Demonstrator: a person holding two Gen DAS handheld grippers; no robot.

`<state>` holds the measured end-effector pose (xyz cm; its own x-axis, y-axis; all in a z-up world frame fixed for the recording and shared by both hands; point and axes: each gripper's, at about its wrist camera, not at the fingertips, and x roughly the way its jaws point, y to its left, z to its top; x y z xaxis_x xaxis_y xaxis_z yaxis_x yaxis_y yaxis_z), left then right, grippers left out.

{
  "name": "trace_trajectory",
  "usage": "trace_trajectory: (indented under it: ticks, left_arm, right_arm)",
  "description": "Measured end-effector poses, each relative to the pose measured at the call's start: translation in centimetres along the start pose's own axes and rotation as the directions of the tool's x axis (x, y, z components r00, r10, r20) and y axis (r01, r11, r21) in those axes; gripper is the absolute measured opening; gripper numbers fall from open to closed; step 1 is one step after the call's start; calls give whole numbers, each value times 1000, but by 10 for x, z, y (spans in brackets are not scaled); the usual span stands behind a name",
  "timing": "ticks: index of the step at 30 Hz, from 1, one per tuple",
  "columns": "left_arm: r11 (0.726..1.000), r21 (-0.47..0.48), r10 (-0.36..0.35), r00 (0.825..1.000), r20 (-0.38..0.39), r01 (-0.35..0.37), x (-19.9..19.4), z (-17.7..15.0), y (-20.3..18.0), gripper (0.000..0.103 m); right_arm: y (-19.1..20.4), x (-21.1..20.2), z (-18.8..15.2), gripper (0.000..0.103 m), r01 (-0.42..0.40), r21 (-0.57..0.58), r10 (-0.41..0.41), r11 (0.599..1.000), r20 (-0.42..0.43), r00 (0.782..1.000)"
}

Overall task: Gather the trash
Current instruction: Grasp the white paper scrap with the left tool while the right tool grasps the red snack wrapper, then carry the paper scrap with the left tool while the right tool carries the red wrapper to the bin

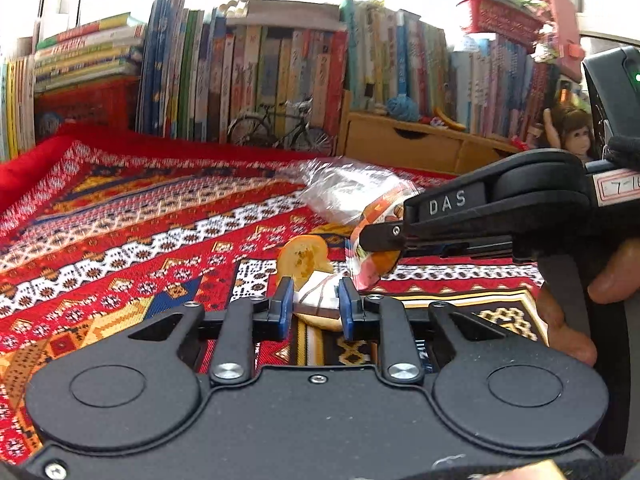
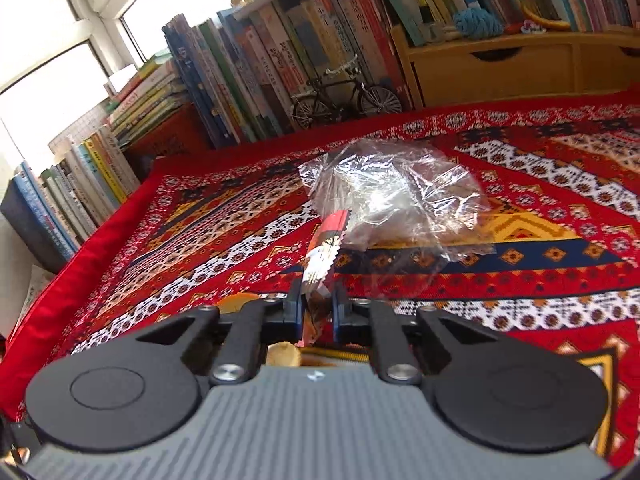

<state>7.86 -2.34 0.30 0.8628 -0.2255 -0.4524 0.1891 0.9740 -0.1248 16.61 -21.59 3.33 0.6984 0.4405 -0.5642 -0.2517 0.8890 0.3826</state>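
Gripping two scraps of trash at once over the patterned tabletop

Both pickups look made, so the step in hand is lifting and carrying. The left gripper [image 1: 313, 303] has its blue pads set against a pale folded wrapper [image 1: 320, 300], seemingly clamped on it, with an orange peel [image 1: 303, 255] just beyond at 12 o'clock. The right gripper [image 2: 316, 308], coming in from 3 o'clock in the left wrist view, is closed on a red printed snack wrapper [image 2: 326, 248] whose far end touches a crumpled clear plastic bag [image 2: 396, 196] at 1 o'clock. No bin shows in either view. Next, I judge, both need a straight lift without snagging the clear bag, then a return for bag and peel
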Motion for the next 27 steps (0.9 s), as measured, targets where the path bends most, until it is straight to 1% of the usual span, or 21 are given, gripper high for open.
trace_trajectory:
  ticks: [9,13,15,20,24,27]
  left_arm:
    - [1000,7,-15,999,34,15,-52,-1,-7,22]
    - [999,15,-33,999,44,32,-82,-6,-10,22]
    - [999,23,-46,998,48,45,-99,-11,-12,22]
    - [995,48,-86,995,41,84,-144,-31,-19,22]
    - [991,75,-113,994,8,112,-177,-56,-24,22]
    - [988,82,-130,991,-35,133,-197,-80,-26,22]
  right_arm:
    - [9,-56,-11,17,12,-73,-9,997,33,999]
    - [12,-84,-23,17,0,-85,4,996,43,999]
    - [13,-100,-32,17,-20,-91,24,996,38,999]
    - [21,-143,-64,17,-61,-133,65,989,28,997]
    - [24,-178,-98,17,-99,-156,101,983,6,995]
    - [25,-199,-129,17,-124,-178,120,976,-33,992]
